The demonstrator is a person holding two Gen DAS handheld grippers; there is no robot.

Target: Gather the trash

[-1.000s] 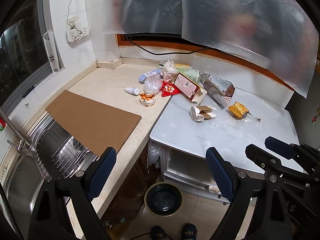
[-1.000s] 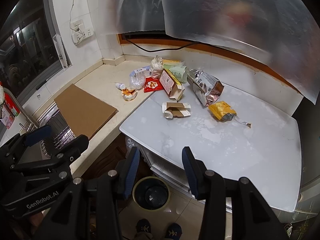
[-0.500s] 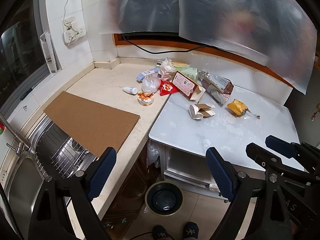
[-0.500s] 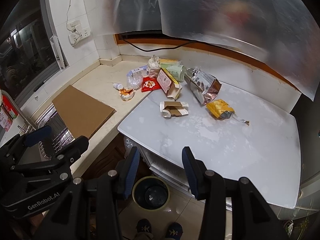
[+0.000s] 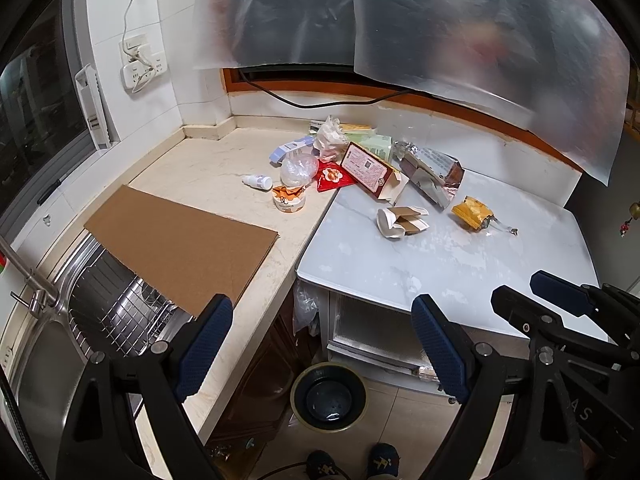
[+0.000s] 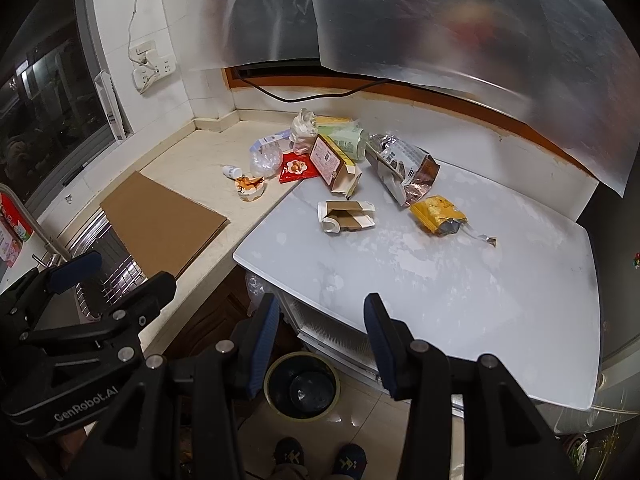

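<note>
The left gripper hung in the air with its blue-padded jaws spread wide and nothing between them. The right gripper was beside it, jaws parted more narrowly, also empty. Both pointed downward over the floor in front of the counters.

Directly below and between the two tools stood a round bin, dark inside, on the tiled floor, with the person's shoes just behind it.

All the trash lay well ahead of the tools, none of it touched. Nearest was a flattened paper box on the white table, ahead of the right gripper. Further right was a yellow wrapper, and beyond it a torn silver bag. A red-and-tan carton leaned at the table's far corner, with a red packet beside it. On the beige counter, ahead of the left gripper, sat a small cup, a white bottle lying on its side and a crumpled clear bag.

A sheet of cardboard lay on the counter just ahead of the left gripper's left finger, overhanging the steel sink.
</note>
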